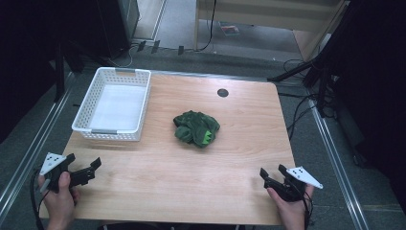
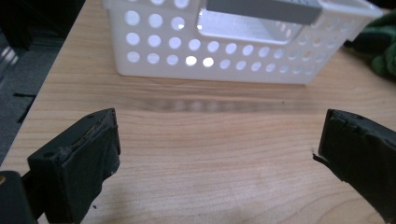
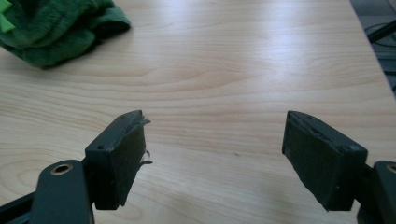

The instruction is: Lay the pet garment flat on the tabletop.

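The green cloth (image 1: 196,128) lies crumpled mid-table, at three o'clock from the white basket (image 1: 84,113). It looks soft, light and floppy; pinch a raised fold. Left gripper (image 1: 85,171) and right gripper (image 1: 274,175) gape empty near the table's front edge.

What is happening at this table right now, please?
A person sits at a wooden table with a two-jaw tool in each hand. The left tool and the right tool are both open and empty, resting near the front corners. A crumpled green cloth lies in the middle of the table, untouched. A white perforated basket stands at the far left, apart from the cloth. No handling has started yet; the cloth is probably what the tools will go for.
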Available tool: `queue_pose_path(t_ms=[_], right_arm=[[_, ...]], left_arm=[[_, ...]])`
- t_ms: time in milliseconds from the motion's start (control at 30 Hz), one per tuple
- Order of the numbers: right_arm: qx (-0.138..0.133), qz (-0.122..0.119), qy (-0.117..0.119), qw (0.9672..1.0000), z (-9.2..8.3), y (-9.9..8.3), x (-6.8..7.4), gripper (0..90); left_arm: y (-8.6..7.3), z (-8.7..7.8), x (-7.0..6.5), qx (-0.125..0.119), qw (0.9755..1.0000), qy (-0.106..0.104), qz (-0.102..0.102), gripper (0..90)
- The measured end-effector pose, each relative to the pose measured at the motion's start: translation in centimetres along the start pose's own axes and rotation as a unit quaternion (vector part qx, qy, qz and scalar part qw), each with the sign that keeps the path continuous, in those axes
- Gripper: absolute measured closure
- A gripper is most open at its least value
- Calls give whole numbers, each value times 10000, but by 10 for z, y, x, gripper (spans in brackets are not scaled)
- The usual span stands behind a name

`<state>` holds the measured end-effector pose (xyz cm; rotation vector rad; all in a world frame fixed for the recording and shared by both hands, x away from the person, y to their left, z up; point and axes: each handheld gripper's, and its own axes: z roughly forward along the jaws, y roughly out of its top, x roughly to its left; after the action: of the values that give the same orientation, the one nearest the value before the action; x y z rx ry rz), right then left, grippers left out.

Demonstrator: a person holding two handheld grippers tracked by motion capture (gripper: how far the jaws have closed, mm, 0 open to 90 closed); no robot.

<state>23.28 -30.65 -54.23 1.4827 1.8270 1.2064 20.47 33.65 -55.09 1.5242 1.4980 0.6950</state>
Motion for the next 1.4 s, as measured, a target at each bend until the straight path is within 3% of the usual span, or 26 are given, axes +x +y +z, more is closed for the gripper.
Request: queue_pose_path(t_ms=[100,167,467,500,567,767,933,1033,1100,1167,1233,1267,1300,1333,1367,1400], right_arm=[[-5,-70,100,9999,2,3,5,222],[-6,-255,332,9991,10,12,23,232],[112,-850,849,9927,43,52,98,248],[112,-850,849,9927,43,52,98,248],[112,-1040,917,9903,58,63,121,245],[159,-1243,1061,9864,88,80,157,217],[288,-1226,1037,9866,110,87,175,124],[474,-1313,886,9862,127,87,184,84],[663,-1498,678,9842,142,85,189,88],[782,-1641,526,9819,153,82,192,159],[871,-1835,379,9784,162,78,193,419],[871,-1835,379,9784,162,78,193,419],[712,-1762,405,9809,161,76,190,741],[712,-1762,405,9809,161,76,190,741],[538,-1585,605,9840,154,78,184,826],[446,-1548,668,9847,149,79,181,834]], left_arm=[[0,2,-3,30,9999,37,108,0],[0,3,-4,87,9998,49,165,0],[0,3,-1,53,10000,-12,28,0],[0,3,-1,53,10000,-12,28,0],[0,3,1,50,10000,-49,-1,0],[0,3,2,43,9999,-102,-59,0],[0,3,3,65,9998,-126,-106,0],[0,3,2,72,9998,-127,-103,0],[0,3,2,81,9999,-131,-79,0],[0,3,2,82,9999,-125,-77,0],[0,3,2,76,9999,-127,-81,0],[0,2,2,22,9999,-99,-66,0],[-1,0,0,-62,10000,-29,25,0],[-1,0,0,-62,10000,-29,25,0],[0,-2,-2,-113,9998,-45,133,0],[0,-2,-2,-113,9998,-45,133,0]])
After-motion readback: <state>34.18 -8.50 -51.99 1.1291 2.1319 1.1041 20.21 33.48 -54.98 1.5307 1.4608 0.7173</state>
